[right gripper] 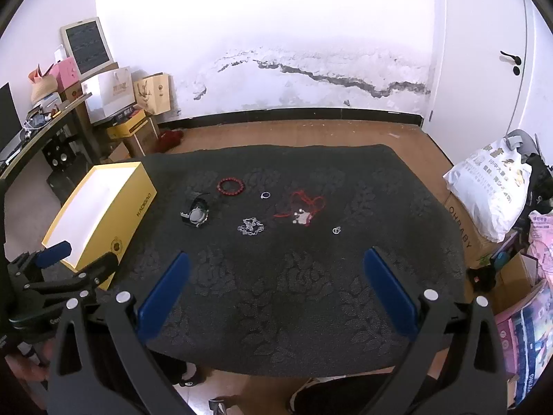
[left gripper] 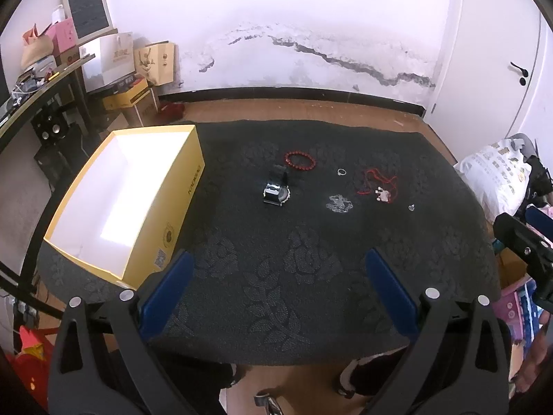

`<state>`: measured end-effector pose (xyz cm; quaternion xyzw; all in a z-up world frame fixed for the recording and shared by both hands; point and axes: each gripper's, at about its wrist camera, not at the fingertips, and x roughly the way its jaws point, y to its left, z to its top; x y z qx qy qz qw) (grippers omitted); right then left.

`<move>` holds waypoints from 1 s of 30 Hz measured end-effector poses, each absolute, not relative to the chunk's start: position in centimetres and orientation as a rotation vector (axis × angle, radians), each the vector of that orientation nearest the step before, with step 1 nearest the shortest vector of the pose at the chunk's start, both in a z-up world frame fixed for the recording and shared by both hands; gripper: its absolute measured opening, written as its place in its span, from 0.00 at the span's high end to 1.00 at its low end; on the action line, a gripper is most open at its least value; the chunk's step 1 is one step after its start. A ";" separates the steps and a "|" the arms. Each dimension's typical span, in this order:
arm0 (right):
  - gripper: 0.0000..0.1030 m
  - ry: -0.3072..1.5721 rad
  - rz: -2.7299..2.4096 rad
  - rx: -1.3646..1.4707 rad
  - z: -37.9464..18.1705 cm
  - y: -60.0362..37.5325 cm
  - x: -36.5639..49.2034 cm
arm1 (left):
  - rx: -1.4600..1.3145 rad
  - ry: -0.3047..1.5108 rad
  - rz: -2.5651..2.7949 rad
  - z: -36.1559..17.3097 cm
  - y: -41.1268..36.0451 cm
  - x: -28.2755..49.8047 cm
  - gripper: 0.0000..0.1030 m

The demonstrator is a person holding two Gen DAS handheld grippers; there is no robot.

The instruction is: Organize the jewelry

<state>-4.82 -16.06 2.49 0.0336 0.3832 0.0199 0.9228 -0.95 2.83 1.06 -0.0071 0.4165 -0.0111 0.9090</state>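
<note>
An open yellow box (left gripper: 162, 214) (right gripper: 114, 221) stands at the left of a dark patterned table (left gripper: 276, 259) (right gripper: 276, 276). On the cloth lie a black watch (left gripper: 275, 191) (right gripper: 195, 212), a red bead bracelet (left gripper: 300, 160) (right gripper: 231, 185), a small ring (left gripper: 341, 172) (right gripper: 265, 194), a silver chain (left gripper: 339, 203) (right gripper: 251, 226), a red cord with a white pendant (left gripper: 380, 186) (right gripper: 302, 209) and a small earring (left gripper: 411, 207) (right gripper: 336, 230). My left gripper (left gripper: 280, 259) and my right gripper (right gripper: 276, 259) are open and empty, over the near edge.
A desk with boxes and bags (left gripper: 69, 55) stands at the left wall. A white sack and cartons (right gripper: 490, 186) sit at the right. The right gripper shows at the right edge of the left wrist view (left gripper: 522, 245); the left one shows at the left of the right wrist view (right gripper: 52, 269).
</note>
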 end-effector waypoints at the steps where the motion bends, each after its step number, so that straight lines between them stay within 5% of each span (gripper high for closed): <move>1: 0.05 0.789 0.040 0.065 2.4 -16.0 -4.8 | -0.015 0.860 -0.023 1.1 2.8 -0.9 0.06; 30: 0.05 0.786 0.040 0.065 2.1 -15.9 -4.8 | -0.013 0.863 -0.028 1.1 2.6 -0.8 0.06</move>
